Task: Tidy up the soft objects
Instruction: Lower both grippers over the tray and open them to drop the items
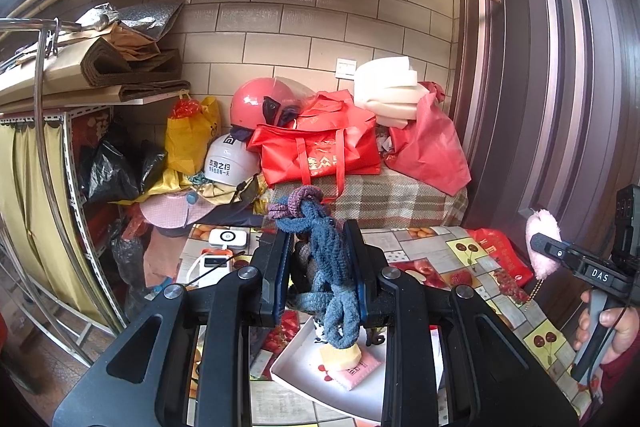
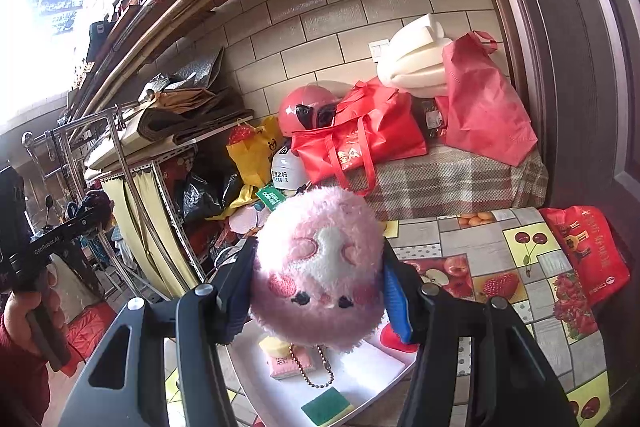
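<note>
While both hand-held grippers hover over the fruit-print tablecloth (image 1: 472,251), each carries one soft item. Left gripper (image 1: 320,267), centre of the left wrist view: jaws clamped tight on a bundle of chenille hair ties (image 1: 332,267), blue-grey w/ a purple loop at the top; loose loops dangle below the fingers (image 1: 276,267). Beneath, lower centre of frame: white tray (image 1: 304,363) on the tablecloth, holding a yellow sponge (image 1: 342,357) that lies on a pink sachet (image 1: 360,367). Right gripper (image 2: 320,279), centre of the right wrist view: jaws partly closed, pressing on both sides of a pink plush keychain (image 2: 320,263); the plush face points down, its ball chain (image 2: 316,371) hangs free over the same tray (image 2: 384,367). A green-and-yellow sponge (image 2: 326,407) lies near the tray's bottom edge. Same plush seen also at the right edge of the left wrist view, pinched by the right gripper, w/ the person's right hand (image 1: 612,331) on the handle; person's left hand (image 2: 24,311) shows at the left edge of the right wrist view. Background, upper centre of both frames: pink helmet (image 1: 262,103), white helmet (image 1: 230,159), red tote bags (image 1: 320,147) on a plaid-covered bench (image 1: 392,199), white foam roll (image 1: 384,87), tiled wall (image 1: 280,11).
</note>
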A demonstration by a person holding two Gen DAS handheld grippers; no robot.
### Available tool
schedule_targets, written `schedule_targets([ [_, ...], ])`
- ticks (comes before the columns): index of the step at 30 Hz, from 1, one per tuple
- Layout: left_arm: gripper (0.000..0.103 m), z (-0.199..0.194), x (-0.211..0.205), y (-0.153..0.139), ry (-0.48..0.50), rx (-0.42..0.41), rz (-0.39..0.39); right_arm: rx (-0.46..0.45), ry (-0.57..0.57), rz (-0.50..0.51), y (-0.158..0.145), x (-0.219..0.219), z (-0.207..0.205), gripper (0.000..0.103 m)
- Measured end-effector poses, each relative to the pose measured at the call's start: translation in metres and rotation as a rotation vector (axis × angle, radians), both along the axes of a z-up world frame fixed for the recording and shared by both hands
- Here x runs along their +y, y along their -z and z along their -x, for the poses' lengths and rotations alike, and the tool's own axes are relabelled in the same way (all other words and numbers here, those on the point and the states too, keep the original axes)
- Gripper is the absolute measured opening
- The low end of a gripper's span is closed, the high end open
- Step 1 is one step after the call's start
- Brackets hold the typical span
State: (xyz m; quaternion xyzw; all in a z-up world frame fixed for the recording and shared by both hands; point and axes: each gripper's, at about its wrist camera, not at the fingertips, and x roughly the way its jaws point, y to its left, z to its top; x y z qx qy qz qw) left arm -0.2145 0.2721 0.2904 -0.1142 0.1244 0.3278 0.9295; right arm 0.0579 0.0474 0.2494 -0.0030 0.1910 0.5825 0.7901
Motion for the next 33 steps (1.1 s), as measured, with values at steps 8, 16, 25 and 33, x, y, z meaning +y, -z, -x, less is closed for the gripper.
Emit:
schedule_targets([
  [8, 0.024, -0.049, 0.014, 0.022, 0.084, 0.028, 0.054, 0.035, -0.006, 0.061, 0.024, 0.026, -0.011, 0.056],
  [16, 0.024, -0.149, 0.032, 0.110, 0.208, 0.135, 0.226, 0.154, -0.010, 0.137, 0.067, 0.065, -0.031, 0.056],
  [25, 0.058, -0.189, 0.046, 0.185, 0.178, 0.238, 0.349, 0.272, 0.023, 0.230, 0.124, 0.090, -0.044, 0.059],
  [33, 0.103, -0.183, 0.053, 0.192, 0.121, 0.246, 0.335, 0.264, 0.115, 0.256, 0.141, 0.089, -0.048, 0.103],
])
